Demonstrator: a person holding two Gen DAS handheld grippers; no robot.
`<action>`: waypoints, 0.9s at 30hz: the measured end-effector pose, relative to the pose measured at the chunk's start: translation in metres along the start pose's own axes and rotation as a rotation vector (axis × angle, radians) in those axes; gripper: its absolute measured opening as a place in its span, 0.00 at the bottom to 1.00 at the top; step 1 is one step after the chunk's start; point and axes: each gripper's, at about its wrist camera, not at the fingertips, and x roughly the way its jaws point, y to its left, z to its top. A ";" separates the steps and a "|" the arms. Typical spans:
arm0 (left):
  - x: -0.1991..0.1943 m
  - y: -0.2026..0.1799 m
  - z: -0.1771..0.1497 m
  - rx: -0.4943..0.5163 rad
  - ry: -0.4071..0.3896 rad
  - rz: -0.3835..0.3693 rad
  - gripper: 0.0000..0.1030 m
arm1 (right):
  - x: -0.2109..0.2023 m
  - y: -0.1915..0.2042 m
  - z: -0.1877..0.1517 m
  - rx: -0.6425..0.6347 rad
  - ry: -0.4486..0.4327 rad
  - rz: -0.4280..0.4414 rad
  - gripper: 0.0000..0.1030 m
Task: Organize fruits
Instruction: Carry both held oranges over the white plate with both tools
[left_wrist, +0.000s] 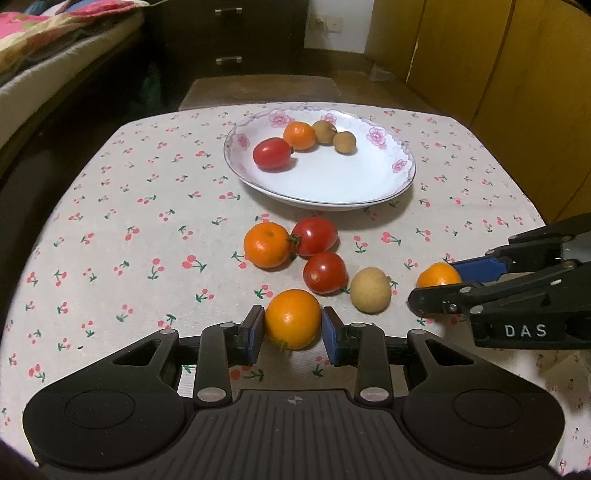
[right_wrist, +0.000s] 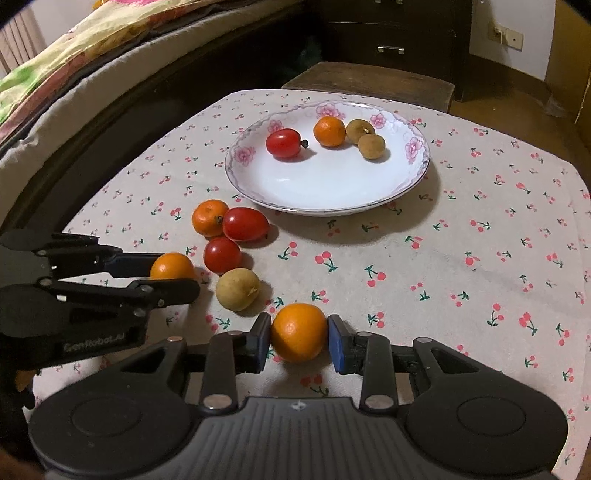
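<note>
Two small oranges are gripped low over the cherry-print cloth. My left gripper (left_wrist: 293, 332) is shut on one orange (left_wrist: 293, 314), its blue pads against both sides. My right gripper (right_wrist: 300, 339) is shut on the other orange (right_wrist: 299, 330); in the left wrist view it (left_wrist: 437, 286) comes in from the right. Between them lie a longan (left_wrist: 370, 290), two tomatoes (left_wrist: 325, 272) (left_wrist: 314, 236) and another orange (left_wrist: 266, 244). Behind stands the flowered white plate (left_wrist: 406, 177), which holds a tomato (left_wrist: 272, 153), an orange (left_wrist: 300, 135) and two longans (left_wrist: 344, 142).
The cloth-covered table (right_wrist: 480, 240) ends just behind the plate and curves off at both sides. A wooden stool (left_wrist: 258, 90) stands beyond it, a bed (right_wrist: 92, 62) runs along the left, dark drawers (left_wrist: 229, 33) are at the back and yellow cabinets (left_wrist: 498, 74) on the right.
</note>
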 end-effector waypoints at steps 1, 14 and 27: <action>0.000 0.000 0.000 0.001 0.001 0.001 0.40 | -0.001 0.000 0.000 0.001 0.001 -0.003 0.32; -0.010 -0.010 0.002 0.031 -0.014 0.009 0.39 | -0.015 0.005 -0.001 -0.019 -0.016 -0.014 0.32; -0.013 -0.019 0.034 0.026 -0.081 -0.008 0.39 | -0.020 -0.001 0.025 -0.005 -0.093 -0.017 0.32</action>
